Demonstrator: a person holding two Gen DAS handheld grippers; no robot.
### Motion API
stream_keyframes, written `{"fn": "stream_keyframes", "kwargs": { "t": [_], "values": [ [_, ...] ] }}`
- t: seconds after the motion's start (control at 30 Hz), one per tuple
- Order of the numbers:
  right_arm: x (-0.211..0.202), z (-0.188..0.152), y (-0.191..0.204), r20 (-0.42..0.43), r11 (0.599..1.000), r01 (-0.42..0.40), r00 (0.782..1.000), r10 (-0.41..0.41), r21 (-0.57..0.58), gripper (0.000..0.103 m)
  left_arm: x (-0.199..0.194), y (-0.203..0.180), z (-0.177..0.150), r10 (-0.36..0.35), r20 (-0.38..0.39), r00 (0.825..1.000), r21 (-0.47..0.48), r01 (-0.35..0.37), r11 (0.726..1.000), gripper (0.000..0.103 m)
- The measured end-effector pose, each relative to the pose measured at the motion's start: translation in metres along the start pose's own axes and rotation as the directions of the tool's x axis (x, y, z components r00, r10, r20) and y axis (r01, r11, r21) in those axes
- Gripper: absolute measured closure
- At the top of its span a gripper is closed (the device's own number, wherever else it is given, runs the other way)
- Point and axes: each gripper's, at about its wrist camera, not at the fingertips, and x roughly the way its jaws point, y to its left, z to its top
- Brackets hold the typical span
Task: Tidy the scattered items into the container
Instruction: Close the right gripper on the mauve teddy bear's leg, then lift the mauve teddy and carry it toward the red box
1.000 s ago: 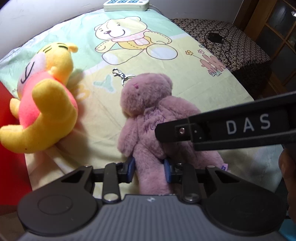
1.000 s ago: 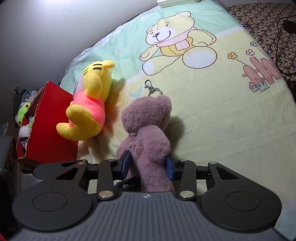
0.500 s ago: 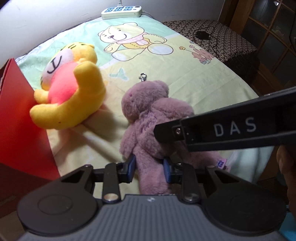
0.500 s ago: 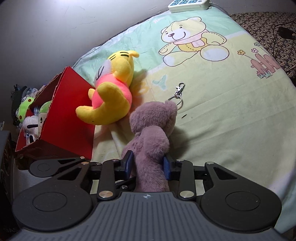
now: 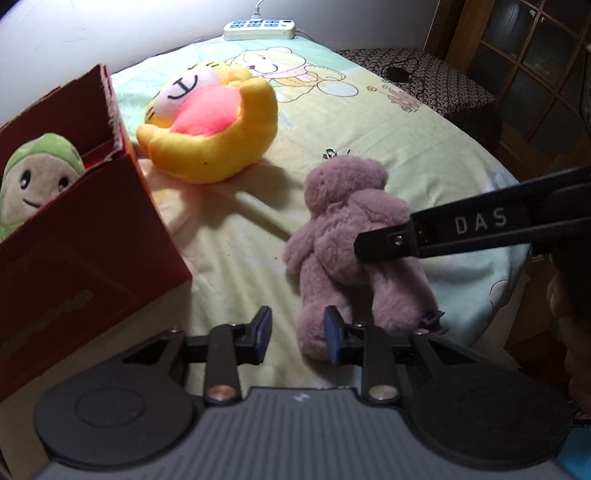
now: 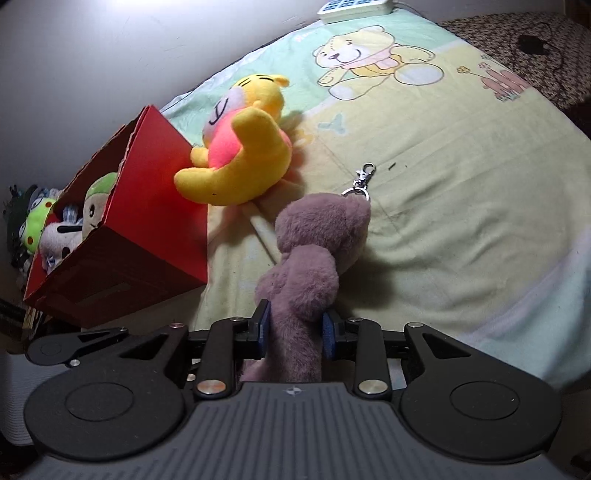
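A mauve plush bear [image 5: 343, 225] with a keychain clasp [image 6: 364, 177] is held up over the bed. My right gripper [image 6: 295, 334] is shut on the bear's [image 6: 314, 258] body; its finger shows in the left wrist view [image 5: 461, 229]. My left gripper [image 5: 297, 334] is open and empty, its right pad beside the bear's leg. A yellow and pink plush [image 5: 214, 122] lies on the bed against the red cardboard box [image 5: 77, 229], also in the right wrist view [image 6: 243, 147]. The box [image 6: 147, 229] holds several plush toys, among them a green one [image 5: 37, 173].
The bed has a bear-print sheet [image 6: 443, 155]. A white power strip [image 5: 258, 29] lies at its far edge by the wall. A dark patterned stool [image 5: 436, 74] with a black cable stands to the right, with wooden glass doors [image 5: 535, 74] behind it.
My left gripper has let go of the bear's leg and opened. Both grippers have drawn back and left, bringing the red box into view. The right gripper keeps hold of the bear.
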Motion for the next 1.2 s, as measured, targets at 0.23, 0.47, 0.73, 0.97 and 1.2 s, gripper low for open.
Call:
{"fn": "stream_keyframes", "kwargs": {
  "t": [0.23, 0.47, 0.73, 0.97, 1.2],
  "values": [
    [0.009, 0.006, -0.012, 0.008, 0.998, -0.038, 0.999, 0.037, 0.044, 0.063, 0.018, -0.005, 0.011, -0.100, -0.022, 0.995, -0.037, 0.099, 0.994, 0.056],
    [0.020, 0.024, -0.027, -0.053, 0.994, -0.104, 0.993, 0.106, 0.029, 0.058, 0.046, -0.020, 0.020, -0.063, -0.081, 0.995, -0.091, 0.055, 0.994, 0.070],
    [0.023, 0.037, -0.032, -0.123, 0.981, -0.183, 0.977, 0.174, -0.065, 0.067, 0.054, -0.035, 0.026, 0.028, -0.080, 0.996, -0.128, -0.038, 0.991, 0.082],
    [0.009, 0.041, -0.028, -0.179, 0.956, -0.264, 0.954, 0.240, -0.128, 0.069, 0.031, -0.037, 0.017, 0.054, -0.053, 0.997, -0.185, -0.063, 0.981, 0.083],
    [0.000, 0.033, 0.009, -0.229, 0.894, -0.354, 0.927, 0.297, -0.273, 0.069, -0.008, -0.028, -0.006, 0.134, -0.027, 0.991, -0.238, -0.137, 0.962, 0.083]
  ]
}}
